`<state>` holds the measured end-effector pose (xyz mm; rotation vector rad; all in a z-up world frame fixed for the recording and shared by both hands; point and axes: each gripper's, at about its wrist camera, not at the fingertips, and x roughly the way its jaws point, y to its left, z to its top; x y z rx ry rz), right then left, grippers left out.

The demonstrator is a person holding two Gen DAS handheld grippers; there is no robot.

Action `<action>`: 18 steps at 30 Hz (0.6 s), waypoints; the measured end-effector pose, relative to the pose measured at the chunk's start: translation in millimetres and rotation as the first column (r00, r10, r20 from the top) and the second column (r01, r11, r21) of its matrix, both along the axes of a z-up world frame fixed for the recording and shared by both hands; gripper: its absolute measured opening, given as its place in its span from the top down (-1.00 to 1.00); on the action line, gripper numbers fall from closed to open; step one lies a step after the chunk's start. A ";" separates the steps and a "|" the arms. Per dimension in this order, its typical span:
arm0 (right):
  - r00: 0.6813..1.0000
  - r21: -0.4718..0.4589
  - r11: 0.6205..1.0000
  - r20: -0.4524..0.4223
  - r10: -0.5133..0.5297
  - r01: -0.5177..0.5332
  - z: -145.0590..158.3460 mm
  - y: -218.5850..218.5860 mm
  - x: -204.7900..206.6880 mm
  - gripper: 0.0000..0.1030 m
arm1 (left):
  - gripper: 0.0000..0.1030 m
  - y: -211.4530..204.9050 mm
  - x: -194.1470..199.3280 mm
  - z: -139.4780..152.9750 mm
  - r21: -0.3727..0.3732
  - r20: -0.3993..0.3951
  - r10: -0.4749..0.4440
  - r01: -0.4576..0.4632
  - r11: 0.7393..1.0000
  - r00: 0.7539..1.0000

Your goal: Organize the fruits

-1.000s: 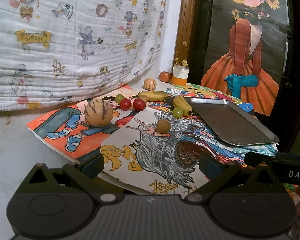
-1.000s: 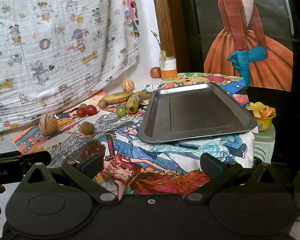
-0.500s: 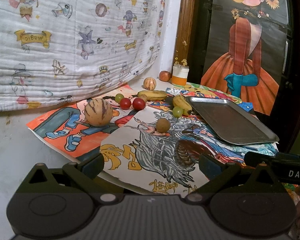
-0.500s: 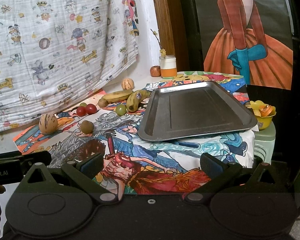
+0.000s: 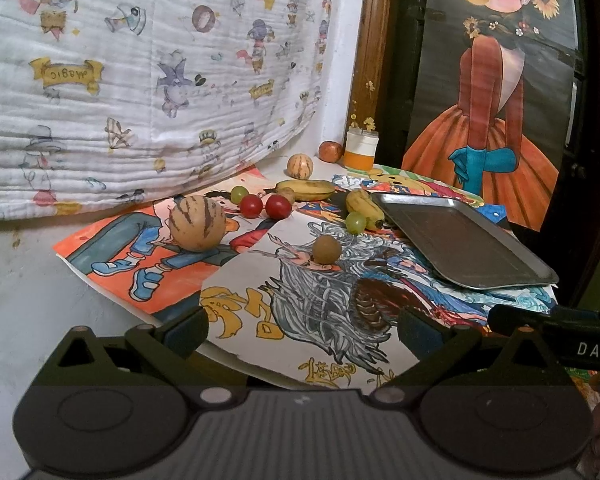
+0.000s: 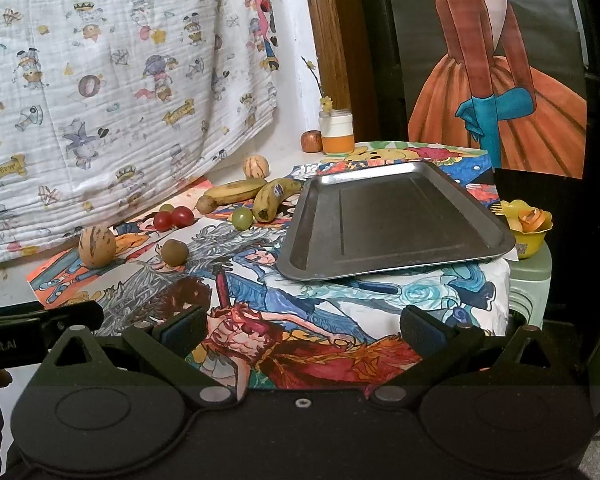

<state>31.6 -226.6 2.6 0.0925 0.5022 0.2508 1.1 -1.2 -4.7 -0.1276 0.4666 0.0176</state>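
Note:
Fruit lies on the colourful drawings: a large striped melon [image 5: 197,223] [image 6: 97,247], a small brown fruit [image 5: 326,249] [image 6: 174,252], two red tomatoes [image 5: 277,205] [image 6: 182,216], green grapes [image 5: 355,222] [image 6: 242,217], two bananas [image 5: 306,190] [image 6: 274,197] and a small striped melon [image 5: 300,166] [image 6: 255,166]. An empty metal tray [image 5: 460,240] [image 6: 392,220] sits at the right. My left gripper [image 5: 302,330] is open and empty, well short of the fruit. My right gripper [image 6: 304,330] is open and empty, in front of the tray.
A jar with an orange band [image 5: 361,153] [image 6: 337,132] and a red apple [image 5: 330,151] [image 6: 311,141] stand at the back by the wall. A yellow bowl [image 6: 528,226] sits on a green stool right of the table. A patterned cloth hangs at the left.
Both views have drawn back very slightly from the table. Neither gripper has changed its opening and no fruit has moved.

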 end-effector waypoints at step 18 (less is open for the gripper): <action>1.000 0.002 1.000 -0.004 0.001 -0.001 -0.8 -0.6 0.8 -0.99 | -0.99 0.1 0.5 0.4 0.000 0.000 0.000 0.000 1.000 1.000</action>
